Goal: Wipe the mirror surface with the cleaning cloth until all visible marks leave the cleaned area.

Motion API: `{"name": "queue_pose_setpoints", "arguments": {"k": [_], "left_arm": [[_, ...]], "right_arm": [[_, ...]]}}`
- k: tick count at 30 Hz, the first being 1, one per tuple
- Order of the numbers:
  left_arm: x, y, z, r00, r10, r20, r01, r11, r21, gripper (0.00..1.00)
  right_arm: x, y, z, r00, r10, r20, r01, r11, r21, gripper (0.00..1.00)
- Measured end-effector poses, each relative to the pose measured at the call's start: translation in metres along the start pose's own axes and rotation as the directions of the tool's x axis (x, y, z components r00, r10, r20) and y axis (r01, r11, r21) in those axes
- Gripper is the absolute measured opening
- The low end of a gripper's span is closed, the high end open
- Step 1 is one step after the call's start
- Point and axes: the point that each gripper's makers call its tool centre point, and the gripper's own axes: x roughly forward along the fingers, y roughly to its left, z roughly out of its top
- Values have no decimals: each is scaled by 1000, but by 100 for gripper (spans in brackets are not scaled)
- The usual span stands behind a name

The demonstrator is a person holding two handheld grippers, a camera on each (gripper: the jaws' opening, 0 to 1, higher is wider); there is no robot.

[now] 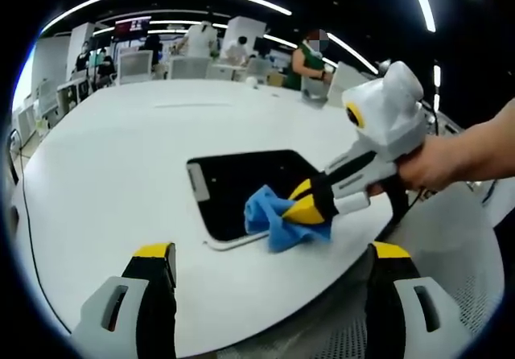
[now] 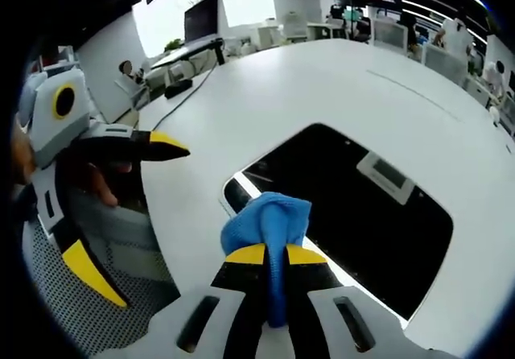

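A dark rectangular mirror (image 1: 241, 186) (image 2: 354, 214) with a white rim lies flat on the white table (image 1: 121, 150) (image 2: 322, 85). My right gripper (image 1: 310, 206) (image 2: 273, 254) is shut on a blue cleaning cloth (image 1: 278, 224) (image 2: 267, 224), which it presses onto the mirror's near corner. A hand (image 1: 430, 162) holds that gripper. My left gripper (image 1: 269, 266) (image 2: 137, 206) hovers open at the table's near edge, apart from the mirror, with nothing between its yellow-tipped fingers (image 1: 154, 253).
The table's curved edge runs just below the mirror, with a mesh chair seat (image 2: 72, 311) under it. Desks, monitors, chairs and several people (image 1: 310, 57) stand beyond the far side. A cable (image 2: 181, 93) trails across the table's corner.
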Motion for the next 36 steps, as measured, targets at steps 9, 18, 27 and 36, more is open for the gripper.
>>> {"name": "queue_pose_setpoints", "arguments": {"k": [9,18,27,36], "left_arm": [[0,-1,0,1000,-3,-3,3,1000,8,99],[0,-1,1,1000,-3,3,3,1000,3,99],[0,2,1,1000,7,5,-7,1000,-5,99],[1,2,0,1000,10,4,-10,1000,-6,99]], "right_arm": [[-4,-5,-5,1000,-2,-1,2,1000,15,2],[-6,-7,-8,1000,-1,-3,1,1000,20,2],[-5,-8,-6,999,-34,-10,34,999,30,2],[-3,-16,-4,998,-70,-4,70,997,31,2]]}}
